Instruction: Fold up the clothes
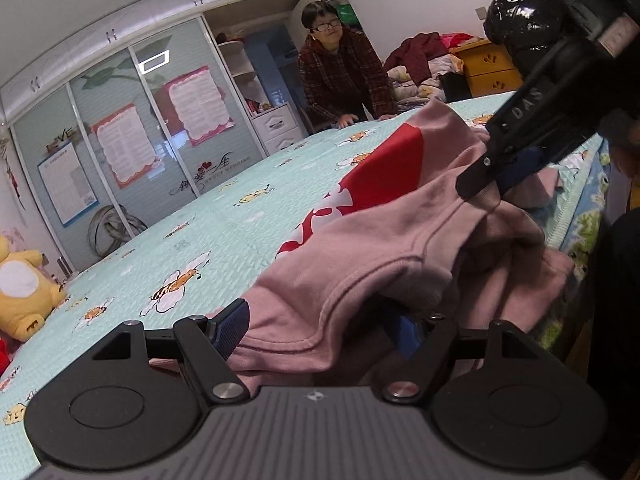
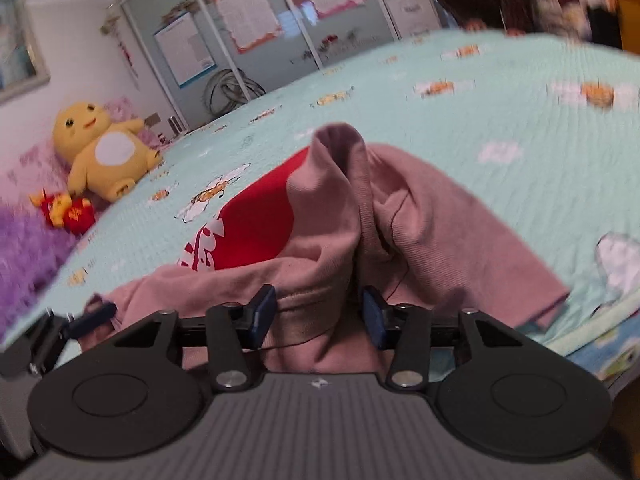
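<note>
Dusty-pink sweatshirt point(image 2: 420, 216) with red patch; mint bee-patterned bedspread point(image 1: 224, 236).

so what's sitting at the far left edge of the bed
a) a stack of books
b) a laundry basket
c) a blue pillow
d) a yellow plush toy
d, a yellow plush toy with a white belly sits at the left edge of the bed, beyond the pink garment.
</note>
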`<state>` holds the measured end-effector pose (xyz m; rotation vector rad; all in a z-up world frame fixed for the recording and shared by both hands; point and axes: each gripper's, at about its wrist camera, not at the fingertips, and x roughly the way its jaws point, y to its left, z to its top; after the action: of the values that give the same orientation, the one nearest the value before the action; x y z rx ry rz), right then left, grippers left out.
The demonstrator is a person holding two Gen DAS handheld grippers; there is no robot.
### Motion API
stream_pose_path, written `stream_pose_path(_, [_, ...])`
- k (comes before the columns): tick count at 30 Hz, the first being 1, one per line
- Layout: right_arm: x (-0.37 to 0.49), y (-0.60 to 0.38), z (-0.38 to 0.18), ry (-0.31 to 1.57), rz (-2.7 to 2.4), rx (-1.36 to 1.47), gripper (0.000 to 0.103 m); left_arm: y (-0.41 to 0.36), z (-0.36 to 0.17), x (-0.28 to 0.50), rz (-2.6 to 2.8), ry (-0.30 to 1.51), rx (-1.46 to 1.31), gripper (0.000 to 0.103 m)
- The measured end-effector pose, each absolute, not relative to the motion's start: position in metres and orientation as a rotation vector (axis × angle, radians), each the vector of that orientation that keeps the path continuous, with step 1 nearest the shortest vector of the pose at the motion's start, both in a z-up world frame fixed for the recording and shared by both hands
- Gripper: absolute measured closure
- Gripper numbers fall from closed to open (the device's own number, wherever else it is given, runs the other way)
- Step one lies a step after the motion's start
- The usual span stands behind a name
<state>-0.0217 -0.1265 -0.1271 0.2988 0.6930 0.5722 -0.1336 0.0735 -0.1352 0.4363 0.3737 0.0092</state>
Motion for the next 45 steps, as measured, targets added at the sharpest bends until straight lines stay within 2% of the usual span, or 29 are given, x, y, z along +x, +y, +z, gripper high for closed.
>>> stream_pose_path(7, [-0.005,-0.133,-0.114,0.694,0.601,0.469,0.087,0.074,-0.138,-0.132,0.012,0.378,0.432,0.026])
stream_pose_path(11, [0.000,-0.137,-0.102,0.682,0.622,0.575,0.089,0.065,-0.141,-0.132,0.007,0.380,0.447,0.026])
stream_pose_path(22, [-0.010,-0.132,-0.056,0.599,0.708,0.592,0.089,0.059,-0.126,-0.125,-0.003,0.334,0.479,0.027])
stream_pose_path(24, [-0.013,-0.133,-0.049,0.575,0.714,0.578,0.089,0.061,-0.118,-0.121,0.004,0.313,0.482,0.037])
stream_pose_path(26, [-0.015,-0.134,-0.043,0.555,0.718,0.566,0.090,0.063,-0.111,-0.119,0.000,0.306,0.478,0.051])
stream_pose_path(27, [-0.016,-0.134,-0.041,0.546,0.717,0.555,0.090,0.064,-0.108,-0.119,-0.003,0.302,0.479,0.054])
stream_pose_path(29, [-0.017,-0.133,-0.037,0.530,0.716,0.532,0.092,0.066,-0.100,-0.122,-0.010,0.286,0.489,0.074])
stream_pose_path(32, [-0.016,-0.133,-0.030,0.503,0.726,0.513,0.096,0.073,-0.083,-0.128,0.015,0.243,0.473,0.080])
stream_pose_path(35, [-0.011,-0.128,-0.021,0.479,0.744,0.497,0.099,0.085,-0.063,-0.126,0.049,0.213,0.420,0.082])
stream_pose_path(38, [-0.012,-0.125,-0.019,0.471,0.752,0.475,0.093,0.096,-0.056,-0.116,0.096,0.235,0.389,0.082])
stream_pose_path(41, [-0.026,-0.124,-0.025,0.433,0.724,0.314,0.068,0.102,-0.067,-0.112,0.098,0.275,0.370,0.082])
stream_pose_path(43, [-0.040,-0.122,-0.037,0.412,0.702,0.139,0.046,0.104,-0.076,-0.114,0.090,0.291,0.356,0.078])
stream_pose_path(45, [-0.054,-0.116,-0.054,0.391,0.687,-0.050,0.043,0.101,-0.086,-0.114,0.086,0.307,0.360,0.078])
